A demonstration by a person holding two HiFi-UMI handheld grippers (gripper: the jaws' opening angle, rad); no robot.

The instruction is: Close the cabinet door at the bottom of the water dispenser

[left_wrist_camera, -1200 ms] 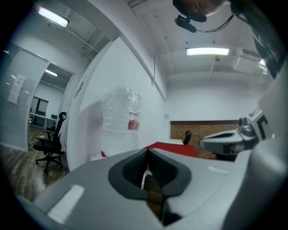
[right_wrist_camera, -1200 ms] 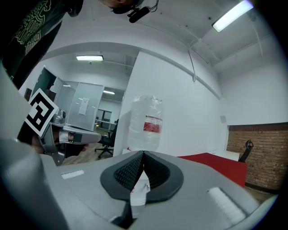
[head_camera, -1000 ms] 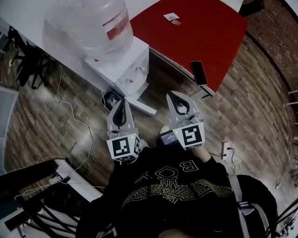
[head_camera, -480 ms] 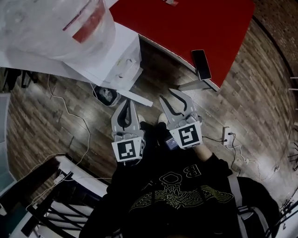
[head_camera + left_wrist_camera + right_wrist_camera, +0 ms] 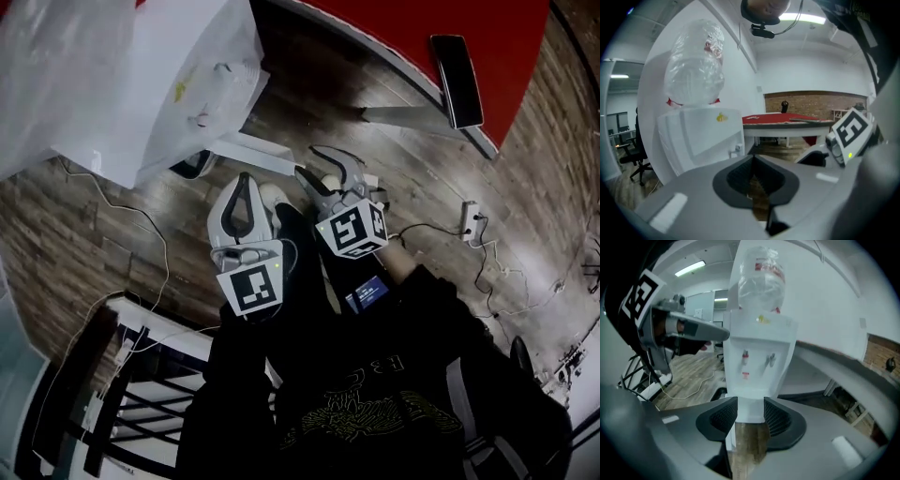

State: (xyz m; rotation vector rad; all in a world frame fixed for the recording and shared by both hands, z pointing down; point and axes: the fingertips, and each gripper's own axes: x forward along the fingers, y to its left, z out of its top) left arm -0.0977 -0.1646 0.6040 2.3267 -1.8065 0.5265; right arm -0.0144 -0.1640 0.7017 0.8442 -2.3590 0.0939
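Note:
The white water dispenser stands at the upper left with a clear bottle on top. Its bottom cabinet door sticks out open over the wooden floor. My left gripper is shut and empty, its tip just short of the door's edge. My right gripper is beside it on the right; its jaws have just been opening and stand open with nothing between them. The right gripper view frames the dispenser's front and taps beyond the open right gripper. The left gripper has the dispenser to its left.
A red table with a black phone on it fills the upper right. A power strip and cables lie on the floor. A black frame stands at the lower left. A dark object sits by the dispenser's base.
Both grippers have sunk toward the floor and come closer to the dispenser's base. The right jaws went from shut to open. The left jaws stayed shut.

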